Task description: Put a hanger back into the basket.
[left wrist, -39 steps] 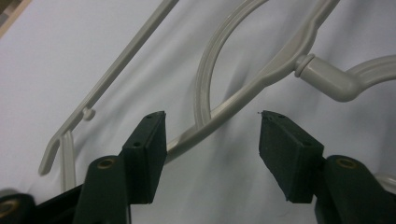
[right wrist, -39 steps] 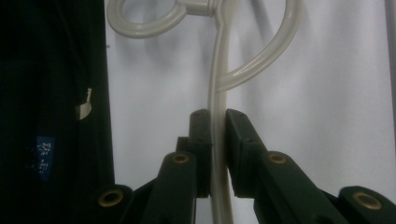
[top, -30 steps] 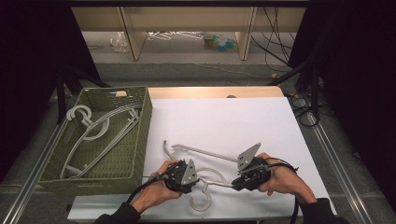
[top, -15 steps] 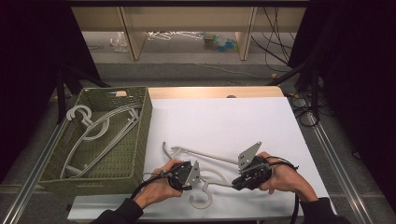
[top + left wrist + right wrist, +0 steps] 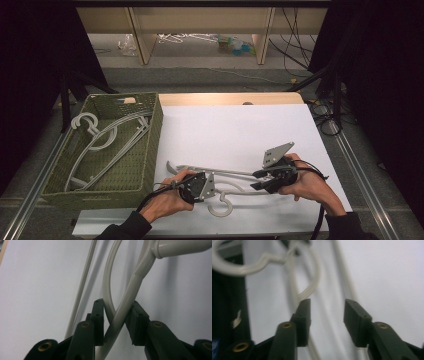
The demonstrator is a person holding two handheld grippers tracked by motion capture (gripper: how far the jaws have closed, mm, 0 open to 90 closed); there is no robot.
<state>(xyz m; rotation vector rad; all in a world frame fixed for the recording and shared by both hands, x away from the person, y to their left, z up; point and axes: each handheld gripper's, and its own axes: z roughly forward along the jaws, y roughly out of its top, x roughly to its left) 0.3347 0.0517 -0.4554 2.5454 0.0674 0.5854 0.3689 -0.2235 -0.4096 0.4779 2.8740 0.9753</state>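
A white plastic hanger point(image 5: 234, 189) lies on the white table point(image 5: 235, 130) near its front edge, hook toward me. My left gripper point(image 5: 216, 187) is at the hanger's middle. In the left gripper view my left gripper point(image 5: 116, 315) is shut on the hanger point(image 5: 140, 267) where its arm and a curved strand cross between the jaws. My right gripper point(image 5: 256, 180) points left at the hanger's right part. In the right gripper view my right gripper point(image 5: 325, 312) is open, low over the table, with a blurred hanger strand point(image 5: 314, 277) just ahead of the left jaw.
A green wicker basket point(image 5: 155, 140) stands at the table's left and holds several white hangers point(image 5: 100, 140). Beyond the table's far edge are wooden shelf legs and clutter on the floor. Metal rails run along both sides.
The hanger has shifted slightly: its left end slid toward the front left and the hook moved a little right. Both hands stayed nearly in place.
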